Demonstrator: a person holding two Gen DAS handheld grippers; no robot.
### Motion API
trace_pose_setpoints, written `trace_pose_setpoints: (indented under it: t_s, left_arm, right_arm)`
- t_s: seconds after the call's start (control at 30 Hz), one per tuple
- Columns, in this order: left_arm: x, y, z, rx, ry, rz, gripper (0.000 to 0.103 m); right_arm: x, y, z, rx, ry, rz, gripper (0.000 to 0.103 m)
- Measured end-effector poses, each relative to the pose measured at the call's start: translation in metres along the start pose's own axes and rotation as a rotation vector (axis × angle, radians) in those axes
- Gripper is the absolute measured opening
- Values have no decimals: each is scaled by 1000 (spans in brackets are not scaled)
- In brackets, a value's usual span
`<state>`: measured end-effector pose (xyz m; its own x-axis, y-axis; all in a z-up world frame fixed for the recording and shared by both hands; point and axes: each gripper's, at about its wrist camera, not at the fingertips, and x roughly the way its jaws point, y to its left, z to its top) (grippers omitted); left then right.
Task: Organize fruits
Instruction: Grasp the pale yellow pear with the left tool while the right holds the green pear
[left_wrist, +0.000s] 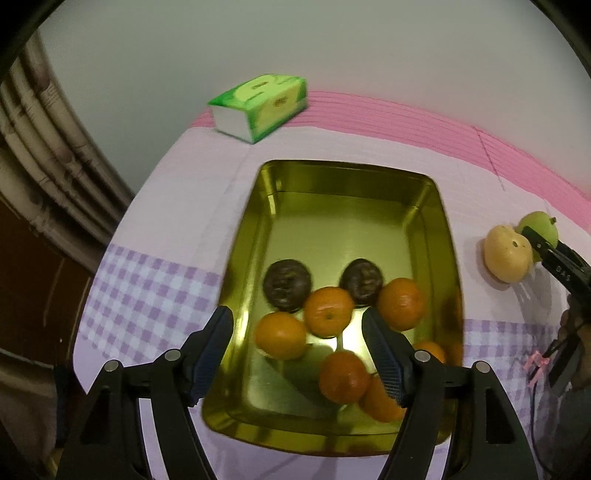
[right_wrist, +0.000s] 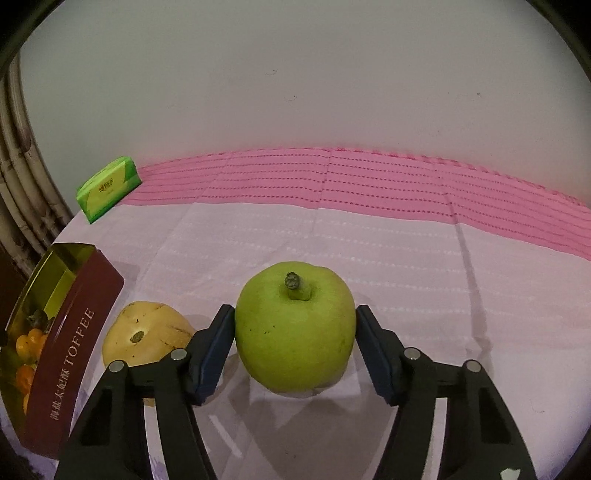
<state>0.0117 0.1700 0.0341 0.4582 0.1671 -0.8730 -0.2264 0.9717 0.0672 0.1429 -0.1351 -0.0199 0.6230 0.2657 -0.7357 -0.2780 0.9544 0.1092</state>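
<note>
Right gripper (right_wrist: 295, 345) jaws flank the green fruit (right_wrist: 294, 332) on the tabletop (right_wrist: 424, 280); whether they pinch it we cannot tell. We judge its round skin may slip, knocking the yellow fruit (right_wrist: 147, 334) beside it. Left gripper (left_wrist: 297, 352) jaws hang spread over the tin (left_wrist: 255, 221) of oranges (left_wrist: 328, 312).

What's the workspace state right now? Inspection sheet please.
Surface: table under a pale cloth with a pink far band and lilac check near edge.
Job's things: gold tin holds several oranges and two dark round fruits; green apple and yellow fruit lie on the cloth right of it.
Clutter: green tissue pack at the far edge.
Grippers: left claw open above the tin, holding nothing; right claw flanks the apple, contact unclear.
Cables: thin wire near the right gripper.
Surroundings: plain wall, pipes on the left.
</note>
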Motion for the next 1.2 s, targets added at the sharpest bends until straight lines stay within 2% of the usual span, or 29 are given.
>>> trace_pose_setpoints:
  t_s: [0.5,0.67,1.0,1.2]
  left_arm:
    - [-5,-82,8,146,-3,-80,72]
    - [-2,-100,5,180,4,-94,72]
    - [-3,-130,8,229,-10,-130,72]
    - [0,-153,13,240,-3,-179,72]
  right_arm:
    - [1,-9,-3,17,14,11,61]
    - [-7,-25,-8,21,18,-29,61]
    - [-31,-62,-27,37,-9,-165,61]
    - [-40,-84,-34,89,-15,-211,61]
